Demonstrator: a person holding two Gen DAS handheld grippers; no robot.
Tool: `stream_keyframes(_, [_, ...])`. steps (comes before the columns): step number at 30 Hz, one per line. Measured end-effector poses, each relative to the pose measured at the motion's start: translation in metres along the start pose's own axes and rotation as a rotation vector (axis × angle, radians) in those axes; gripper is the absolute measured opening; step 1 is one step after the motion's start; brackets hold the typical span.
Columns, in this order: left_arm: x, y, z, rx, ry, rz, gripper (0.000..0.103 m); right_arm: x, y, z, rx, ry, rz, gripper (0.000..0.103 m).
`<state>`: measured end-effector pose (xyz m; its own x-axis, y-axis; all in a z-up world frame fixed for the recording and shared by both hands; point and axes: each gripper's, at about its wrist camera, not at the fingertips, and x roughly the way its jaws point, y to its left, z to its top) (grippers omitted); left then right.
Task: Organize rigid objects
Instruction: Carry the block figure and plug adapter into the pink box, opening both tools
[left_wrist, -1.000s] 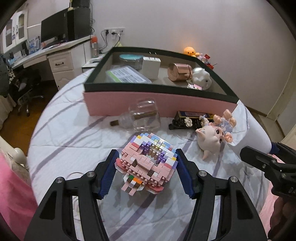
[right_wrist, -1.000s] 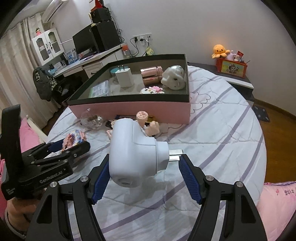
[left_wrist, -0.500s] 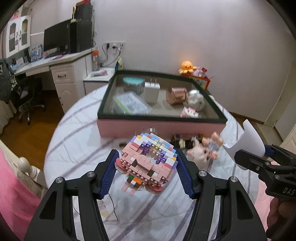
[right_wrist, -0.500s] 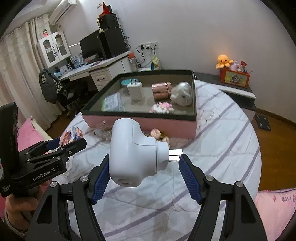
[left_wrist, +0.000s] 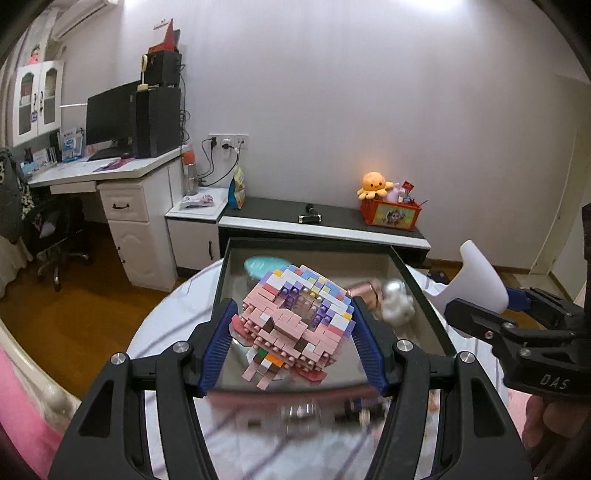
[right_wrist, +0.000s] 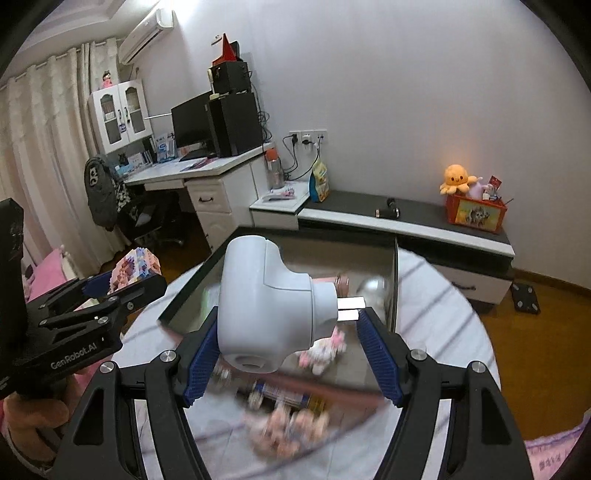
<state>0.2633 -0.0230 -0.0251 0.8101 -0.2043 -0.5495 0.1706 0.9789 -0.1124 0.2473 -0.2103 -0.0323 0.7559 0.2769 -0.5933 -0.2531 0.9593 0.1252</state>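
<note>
Left wrist view: our left gripper (left_wrist: 291, 332) pinches a pink brick-built figure (left_wrist: 295, 325) between its blue pads, held in the air above the near part of the open pink box (left_wrist: 428, 317). The figure tilts, its pastel studded top facing up and away toward the wall. We judge this the carrying step; next comes lowering it onto a free patch of the box floor.

Right wrist view: our right gripper (right_wrist: 286, 345) holds a white plug adapter (right_wrist: 269, 306) over the same box, apparently pinched, though the right pad's contact is unclear. Its long axis runs sideways, prongs pointing right.
</note>
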Motion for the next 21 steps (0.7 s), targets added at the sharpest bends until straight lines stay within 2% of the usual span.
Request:
stream_keyframes(10, [0.087,0.005,0.025,-0.005,0.063,0.002,0.062,0.068,-0.025,0.031,0.031,0.043,-0.035,0.073])
stream_keyframes(21, [0.135,0.002,0.011,0.035,0.171,-0.005,0.065,0.110,-0.033,0.027,0.037,0.130,-0.058,0.073])
